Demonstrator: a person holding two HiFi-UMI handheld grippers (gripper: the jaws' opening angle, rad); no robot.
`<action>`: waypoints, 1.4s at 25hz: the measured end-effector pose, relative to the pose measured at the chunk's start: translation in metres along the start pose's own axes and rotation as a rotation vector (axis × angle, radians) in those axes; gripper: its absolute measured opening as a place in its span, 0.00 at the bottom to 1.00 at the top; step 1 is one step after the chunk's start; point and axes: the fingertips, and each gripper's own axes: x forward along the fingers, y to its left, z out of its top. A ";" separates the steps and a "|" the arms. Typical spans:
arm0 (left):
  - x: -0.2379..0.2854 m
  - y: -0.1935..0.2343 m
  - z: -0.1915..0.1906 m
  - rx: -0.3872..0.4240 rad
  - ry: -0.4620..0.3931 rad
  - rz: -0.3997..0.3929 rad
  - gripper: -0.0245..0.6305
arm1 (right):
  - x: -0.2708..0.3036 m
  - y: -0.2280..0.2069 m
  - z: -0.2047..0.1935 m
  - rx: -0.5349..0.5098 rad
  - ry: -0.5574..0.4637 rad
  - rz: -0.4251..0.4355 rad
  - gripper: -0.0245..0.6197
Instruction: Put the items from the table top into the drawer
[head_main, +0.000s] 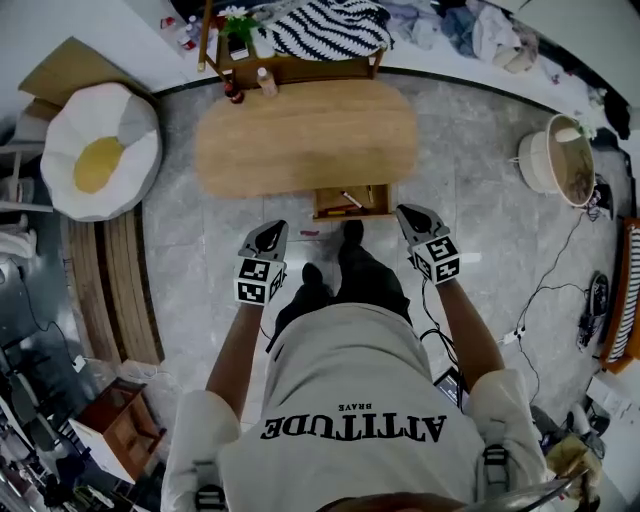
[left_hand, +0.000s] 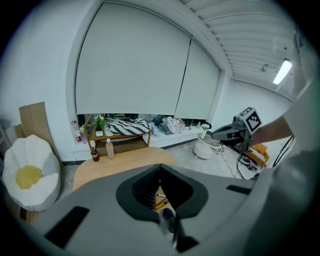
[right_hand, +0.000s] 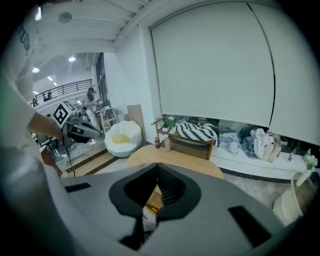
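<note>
Open drawer at table edge, floor beside

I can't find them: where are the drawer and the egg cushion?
drawer (head_main: 352, 214), head view, its front rim.
egg cushion (head_main: 97, 163), head view, its yellow middle.

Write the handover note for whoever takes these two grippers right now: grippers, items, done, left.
Left gripper: shut, empty, held in the air short of the table.
Right gripper: shut, empty, held the same way.
Things: the drawer is open at the near edge of the table, with pens or similar small items inside. A dark bottle and a pale bottle stand at the table's far edge.
Done: the small items appear to be in the drawer.
Left: probably the two bottles, if they fit, then closing the drawer.
</note>
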 end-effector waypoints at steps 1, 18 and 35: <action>-0.008 0.000 0.000 0.008 -0.007 -0.006 0.07 | -0.005 0.007 0.001 -0.003 -0.009 -0.011 0.07; -0.101 -0.034 0.004 0.102 -0.145 -0.057 0.07 | -0.137 0.079 0.007 0.013 -0.162 -0.234 0.07; -0.106 -0.100 0.049 0.095 -0.238 0.049 0.07 | -0.231 -0.013 0.004 0.020 -0.250 -0.303 0.07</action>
